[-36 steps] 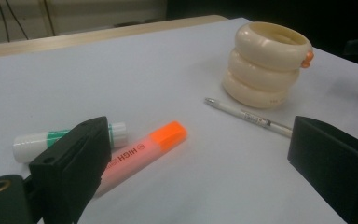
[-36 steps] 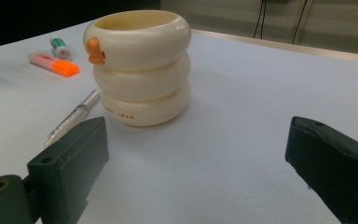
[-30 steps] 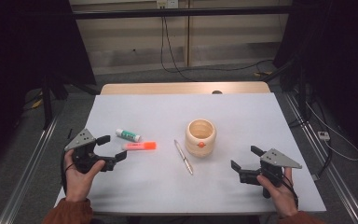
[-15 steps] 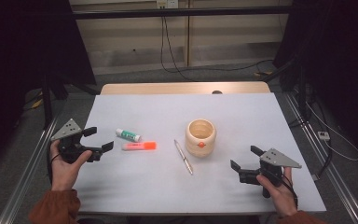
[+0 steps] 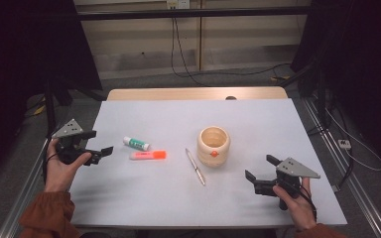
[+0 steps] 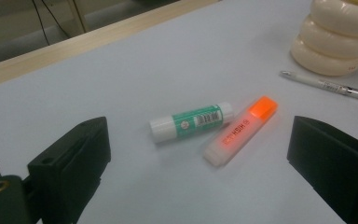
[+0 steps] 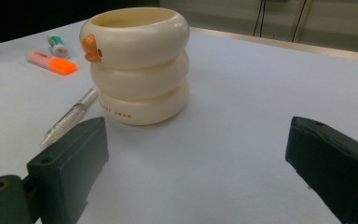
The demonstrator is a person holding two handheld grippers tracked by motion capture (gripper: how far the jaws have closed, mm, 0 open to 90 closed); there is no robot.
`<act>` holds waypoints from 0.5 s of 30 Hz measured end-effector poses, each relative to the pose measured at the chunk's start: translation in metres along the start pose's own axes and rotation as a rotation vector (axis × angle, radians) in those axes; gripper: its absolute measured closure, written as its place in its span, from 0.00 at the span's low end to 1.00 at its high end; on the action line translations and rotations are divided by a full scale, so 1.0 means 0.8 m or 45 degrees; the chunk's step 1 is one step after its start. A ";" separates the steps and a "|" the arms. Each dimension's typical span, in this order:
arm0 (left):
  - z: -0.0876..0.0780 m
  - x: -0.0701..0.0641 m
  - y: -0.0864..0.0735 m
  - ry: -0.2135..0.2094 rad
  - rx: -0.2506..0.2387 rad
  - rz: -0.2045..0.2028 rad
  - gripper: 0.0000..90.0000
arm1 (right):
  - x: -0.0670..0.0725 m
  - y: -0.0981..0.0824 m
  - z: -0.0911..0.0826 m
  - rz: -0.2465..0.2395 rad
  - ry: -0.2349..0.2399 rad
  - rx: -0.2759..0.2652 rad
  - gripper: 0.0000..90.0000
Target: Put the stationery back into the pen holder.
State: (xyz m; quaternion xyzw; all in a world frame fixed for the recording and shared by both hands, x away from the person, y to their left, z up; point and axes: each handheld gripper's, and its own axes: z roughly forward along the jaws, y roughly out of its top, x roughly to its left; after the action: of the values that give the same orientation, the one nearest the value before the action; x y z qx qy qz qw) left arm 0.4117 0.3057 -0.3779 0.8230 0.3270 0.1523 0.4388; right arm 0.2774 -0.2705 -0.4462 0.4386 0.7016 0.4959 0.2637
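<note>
A white and green glue stick (image 5: 136,144) (image 6: 191,122) lies left of centre on the white table (image 5: 178,114). An orange highlighter (image 5: 148,155) (image 6: 240,129) lies just nearer than it. My left gripper (image 5: 99,143) is open at the table's left edge and points at both from a short way off, holding nothing. A silver pen (image 5: 195,167) (image 7: 70,116) lies beside a cream ringed cup (image 5: 213,145) (image 7: 140,65) with an orange beak. My right gripper (image 5: 259,167) is open at the front right, empty, aimed at the cup.
A wooden strip (image 5: 193,93) borders the table's far edge. Cables (image 5: 188,54) trail on the floor behind it. Metal rails (image 5: 337,163) run along the right side of the table, and dark curtains hang at both sides.
My left gripper has drawn back to the left, away from the highlighter, and a little farther up the table. My right gripper has stayed put.
</note>
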 end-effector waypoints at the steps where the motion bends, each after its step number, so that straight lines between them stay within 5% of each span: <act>1: 0.002 0.002 0.001 0.006 0.013 0.004 0.07 | 0.000 0.000 0.000 0.002 -0.001 0.000 0.06; 11: 0.033 0.016 0.012 -0.027 0.132 0.048 0.08 | 0.000 0.000 0.001 -0.003 0.003 0.004 0.06; 15: 0.048 0.021 0.015 -0.049 0.186 0.102 0.09 | 0.000 -0.001 0.002 -0.004 0.003 0.006 0.06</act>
State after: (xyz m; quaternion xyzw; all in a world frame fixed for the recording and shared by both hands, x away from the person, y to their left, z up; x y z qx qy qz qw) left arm 0.4496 0.2885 -0.3900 0.8681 0.2954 0.1295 0.3774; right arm 0.2781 -0.2696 -0.4472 0.4375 0.7037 0.4945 0.2624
